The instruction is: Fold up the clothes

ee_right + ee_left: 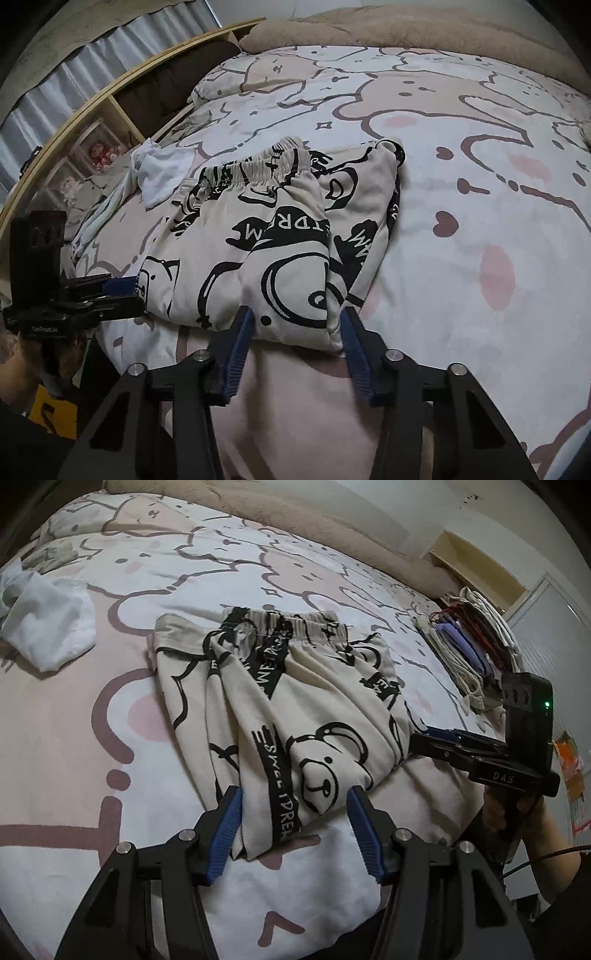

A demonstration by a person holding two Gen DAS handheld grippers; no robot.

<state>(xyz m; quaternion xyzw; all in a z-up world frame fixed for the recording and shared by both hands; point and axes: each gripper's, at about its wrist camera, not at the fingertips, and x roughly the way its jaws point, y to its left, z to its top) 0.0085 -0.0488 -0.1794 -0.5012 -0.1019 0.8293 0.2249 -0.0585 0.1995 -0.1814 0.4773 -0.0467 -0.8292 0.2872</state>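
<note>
Cream shorts (295, 701) (277, 240) with black bear prints and lettering lie folded on the bed, elastic waistband at the far side. My left gripper (293, 797) stands open over their near edge, with the hem lying between its blue pads (229, 823). It also shows in the right wrist view as the left gripper (129, 291), at the garment's left side. My right gripper (297, 317) straddles a folded corner of the shorts. The cloth fills the gap between its jaws, which still stand apart. The left wrist view shows the right gripper (424, 740) at the shorts' right edge.
The bedsheet (110, 738) (480, 184) has a pink and white cartoon pattern. A crumpled white garment (48, 627) (162, 173) lies to the left. A stack of folded clothes (469, 653) sits at the right. A beige blanket (295, 520) lines the far side, a wooden shelf (92, 110) the bedside.
</note>
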